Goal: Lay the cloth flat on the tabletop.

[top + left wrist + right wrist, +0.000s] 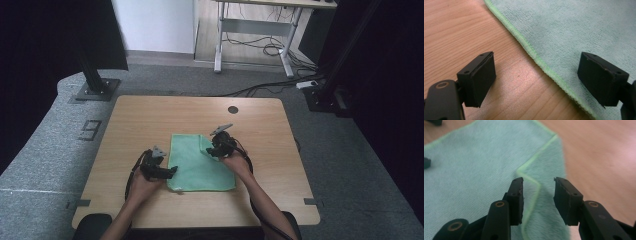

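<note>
High view: a mint-green terry cloth (pixel 197 165) with a stitched, ribbed hem lies flat at the middle of the wood-grain table (pixel 140 120), 1 corner folded over. Left gripper (pixel 170 172) spread astride its hem; right gripper (pixel 214 152) parted above the fold, pinching nothing.

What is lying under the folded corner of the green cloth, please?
Under the folded corner lies the green cloth itself, a second layer on the wooden table. Whether anything is hidden between the layers cannot be seen, because the flap covers it.
</note>
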Demonstrator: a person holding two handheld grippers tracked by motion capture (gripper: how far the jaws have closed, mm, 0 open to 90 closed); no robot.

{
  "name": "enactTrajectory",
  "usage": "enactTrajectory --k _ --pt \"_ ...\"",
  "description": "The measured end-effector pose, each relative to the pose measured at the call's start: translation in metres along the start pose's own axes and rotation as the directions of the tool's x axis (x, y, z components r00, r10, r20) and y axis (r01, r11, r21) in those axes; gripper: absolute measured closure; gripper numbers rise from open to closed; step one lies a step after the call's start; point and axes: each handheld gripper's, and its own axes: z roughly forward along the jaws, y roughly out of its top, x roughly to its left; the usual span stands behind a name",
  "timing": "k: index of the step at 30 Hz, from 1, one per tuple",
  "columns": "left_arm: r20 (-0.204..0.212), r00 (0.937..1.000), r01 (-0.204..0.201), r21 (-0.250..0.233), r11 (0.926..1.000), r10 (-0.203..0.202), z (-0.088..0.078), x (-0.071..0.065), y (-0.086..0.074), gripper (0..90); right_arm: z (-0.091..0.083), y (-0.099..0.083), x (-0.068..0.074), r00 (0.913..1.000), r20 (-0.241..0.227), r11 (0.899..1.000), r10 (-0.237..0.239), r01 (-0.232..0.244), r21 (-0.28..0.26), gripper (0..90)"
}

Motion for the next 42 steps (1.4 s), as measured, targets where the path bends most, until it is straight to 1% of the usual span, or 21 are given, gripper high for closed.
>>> enactTrajectory --k 2,4,6,8,9,10,11,12,14,17,18,19,20,23,26,27,29,33,36,40,42 --pt "0.000 1.0000 0.001 -0.001 1.0000 -0.001 0.000 0.000 0.000 14.7 0.011 -0.003 0.006 0.9999 -0.006 0.999 -0.013 0.013 0.031 61.5" --pt "0.000 1.0000 0.000 -0.001 1.0000 0.000 0.000 0.000 0.000 14.7 0.015 -0.004 0.008 0.9996 -0.012 0.999 -0.024 0.025 0.048 73.3" --pt "0.000 1.0000 0.002 -0.002 1.0000 -0.002 0.000 0.000 0.000 14.7 0.013 -0.002 0.011 0.9992 -0.009 0.998 -0.038 0.039 0.049 80.4" --pt "0.000 1.0000 0.000 0.000 1.0000 0.000 0.000 0.000 0.000 14.7 0.008 0.002 0.011 0.9980 0.021 0.997 -0.060 0.059 0.044 81.9" --pt "0.000 1.0000 0.000 0.000 1.0000 0.000 0.000 0.000 0.000 14.7 0.008 0.002 0.011 0.9980 0.021 0.997 -0.060 0.059 0.044 81.9" --pt "0.000 1.0000 0.000 0.000 1.0000 0.000 0.000 0.000 0.000 14.7 0.004 0.004 0.009 0.9976 0.033 0.998 -0.061 0.060 0.035 82.1" --pt "0.000 1.0000 0.001 -0.001 1.0000 -0.001 0.000 0.000 0.000 14.7 -0.006 0.010 -0.002 0.9963 0.075 0.999 -0.042 0.042 0.004 82.1" --pt "0.000 1.0000 0.001 -0.001 1.0000 -0.001 0.000 0.000 0.000 14.7 -0.006 0.010 -0.002 0.9963 0.075 0.999 -0.042 0.042 0.004 82.1" --pt "0.000 1.0000 0.001 -0.001 1.0000 -0.001 0.000 0.000 0.000 14.7 -0.015 0.013 -0.014 0.9930 0.114 0.999 -0.032 0.034 -0.013 82.0" --pt "0.000 1.0000 0.001 -0.001 1.0000 -0.001 0.000 0.000 0.000 14.7 -0.022 0.013 -0.034 0.9883 0.152 1.000 0.008 -0.003 -0.031 81.0" --pt "-0.001 1.0000 0.001 -0.001 1.0000 -0.001 0.000 0.000 0.000 14.7 -0.022 0.013 -0.040 0.9861 0.165 0.999 0.017 -0.012 -0.030 80.1" --pt "-0.001 1.0000 0.000 -0.001 1.0000 0.000 0.000 0.000 0.000 14.7 -0.019 0.011 -0.051 0.9824 0.184 0.999 0.031 -0.028 -0.017 76.7" --pt "-0.001 1.0000 0.001 -0.001 1.0000 -0.001 0.000 0.000 0.000 14.7 -0.019 0.011 -0.051 0.9824 0.184 0.999 0.031 -0.028 -0.017 76.7" --pt "0.000 1.0000 0.000 -0.002 1.0000 0.000 0.000 0.000 0.000 14.7 -0.012 0.003 -0.067 0.9730 0.223 0.998 0.061 -0.065 0.010 66.5" --pt "0.000 1.0000 0.000 -0.002 1.0000 0.000 0.000 0.000 0.000 14.7 -0.010 -0.005 -0.075 0.9625 0.257 0.995 0.089 -0.097 0.021 55.6" --pt "0.001 1.0000 -0.002 -0.001 1.0000 0.002 0.000 0.000 0.000 14.7 -0.011 -0.008 -0.075 0.9614 0.257 0.994 0.100 -0.107 0.015 52.6" --pt "0.004 1.0000 -0.005 0.001 1.0000 0.005 0.000 0.001 0.001 14.5 -0.017 -0.012 -0.073 0.9644 0.239 0.993 0.113 -0.117 0.000 47.1" --pt "0.000 1.0000 0.006 0.020 0.9998 -0.006 0.000 0.001 0.006 14.6 -0.030 -0.022 -0.057 0.9726 0.206 0.994 0.108 -0.104 -0.033 37.4" --pt "-0.005 1.0000 -0.008 0.024 0.9997 0.008 -0.005 0.000 0.009 14.7 -0.038 -0.033 -0.042 0.9799 0.171 0.994 0.103 -0.097 -0.045 34.1" --pt "-0.028 0.9995 -0.014 0.057 0.9983 0.016 -0.006 0.001 0.005 14.8 -0.044 -0.054 -0.023 0.9826 0.148 0.993 0.113 -0.108 -0.042 32.2" --pt "-0.025 0.9997 0.000 0.055 0.9985 0.001 -0.005 0.003 0.004 14.4 -0.045 -0.065 -0.016 0.9822 0.153 0.994 0.109 -0.106 -0.028 32.1"
